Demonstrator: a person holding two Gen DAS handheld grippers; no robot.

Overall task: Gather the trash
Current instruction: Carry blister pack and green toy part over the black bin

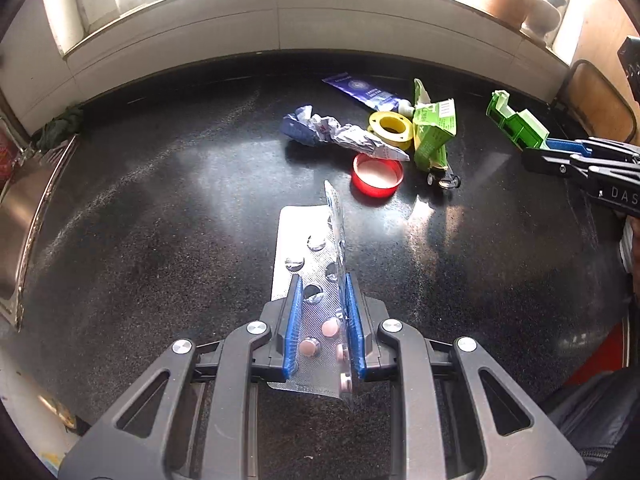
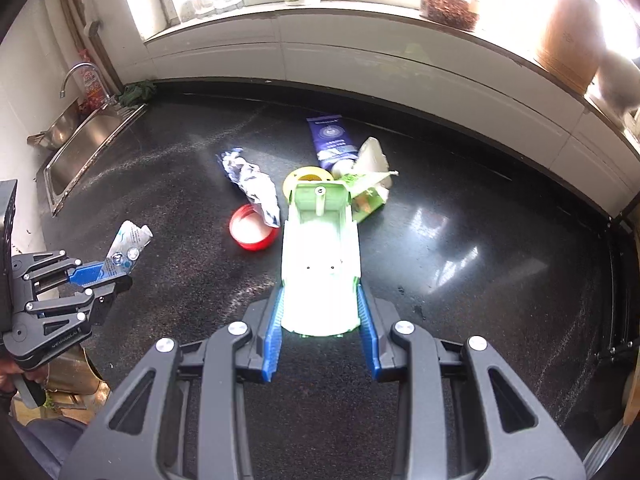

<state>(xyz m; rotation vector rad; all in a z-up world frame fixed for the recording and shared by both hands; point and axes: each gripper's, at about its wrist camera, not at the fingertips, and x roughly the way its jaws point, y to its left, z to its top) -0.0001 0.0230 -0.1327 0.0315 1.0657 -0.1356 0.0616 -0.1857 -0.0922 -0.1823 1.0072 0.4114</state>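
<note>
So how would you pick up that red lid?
Probably by its rim, from straight above. The red lid lies flat and open side up on the counter, so one finger could go inside and one outside. The crumpled wrapper crowds its far edge; the near side looks clearer.

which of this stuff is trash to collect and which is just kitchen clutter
Job:
- blister pack, in left hand-held gripper
- green toy, in right hand-held gripper
- crumpled wrapper
- red lid
- yellow ring
- green carton
- blue tube

Just there:
- sink
- tap
- green cloth
- windowsill jar
</note>
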